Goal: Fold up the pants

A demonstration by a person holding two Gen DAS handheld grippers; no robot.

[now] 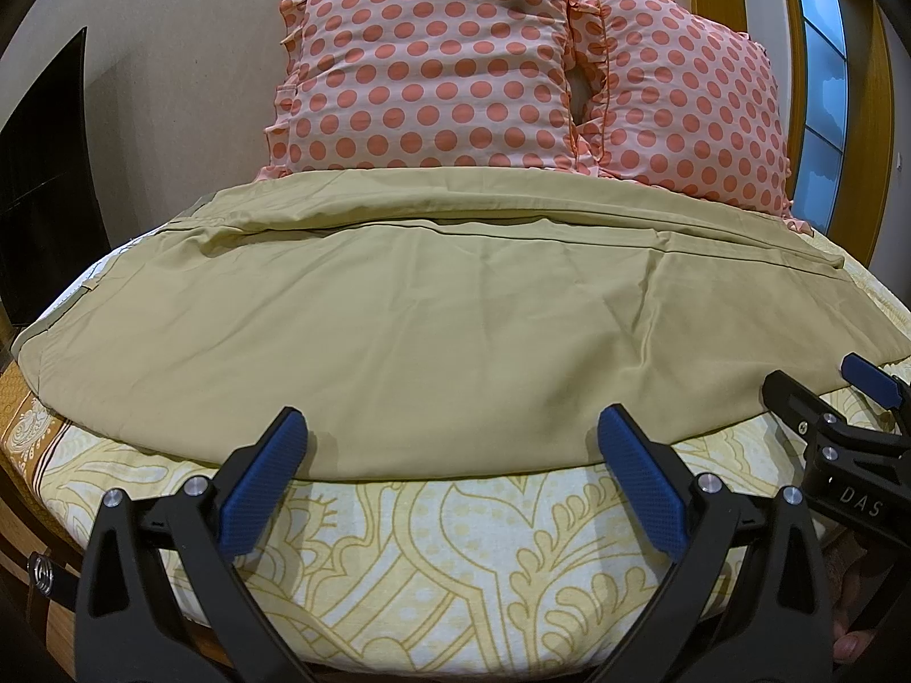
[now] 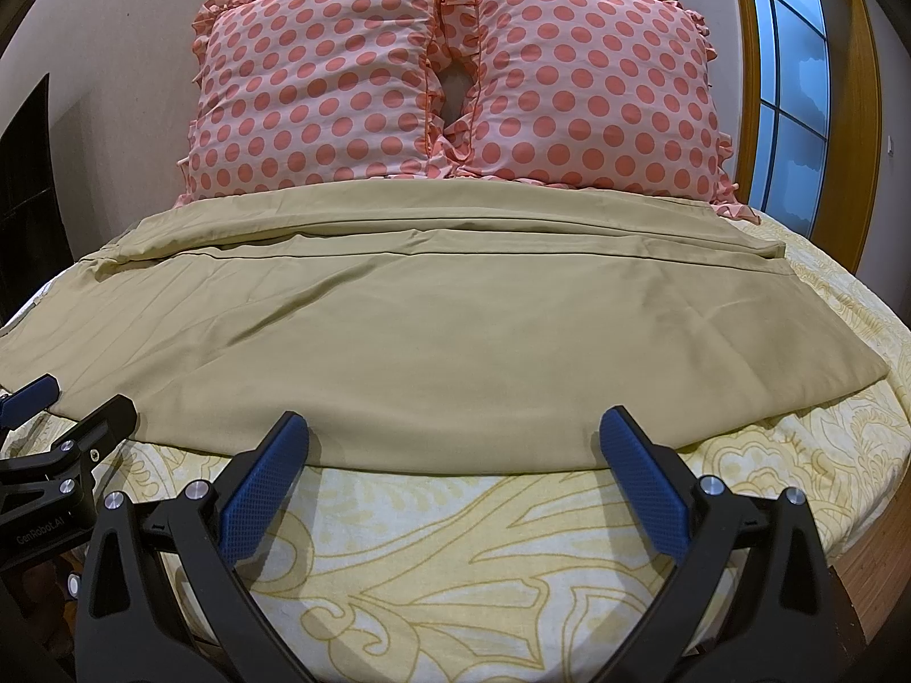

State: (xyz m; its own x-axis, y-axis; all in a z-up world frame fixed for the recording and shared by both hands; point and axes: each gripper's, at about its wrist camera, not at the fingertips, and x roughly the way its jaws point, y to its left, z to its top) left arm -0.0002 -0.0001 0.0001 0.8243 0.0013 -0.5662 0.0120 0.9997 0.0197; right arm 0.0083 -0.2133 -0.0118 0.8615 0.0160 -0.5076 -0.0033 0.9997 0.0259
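The khaki pants are laid flat on the bed sheet, long axis running left to right. Directly ahead, their near edge is faced equally by the left gripper and right gripper, both spread apart and holding nothing.

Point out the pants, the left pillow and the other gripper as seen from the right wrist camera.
khaki pants point(image 2: 433, 336): right wrist view, middle of the flat cloth.
left polka-dot pillow point(image 2: 313, 91): right wrist view, centre of its face.
left gripper point(image 2: 71, 401): right wrist view, between its fingertips.
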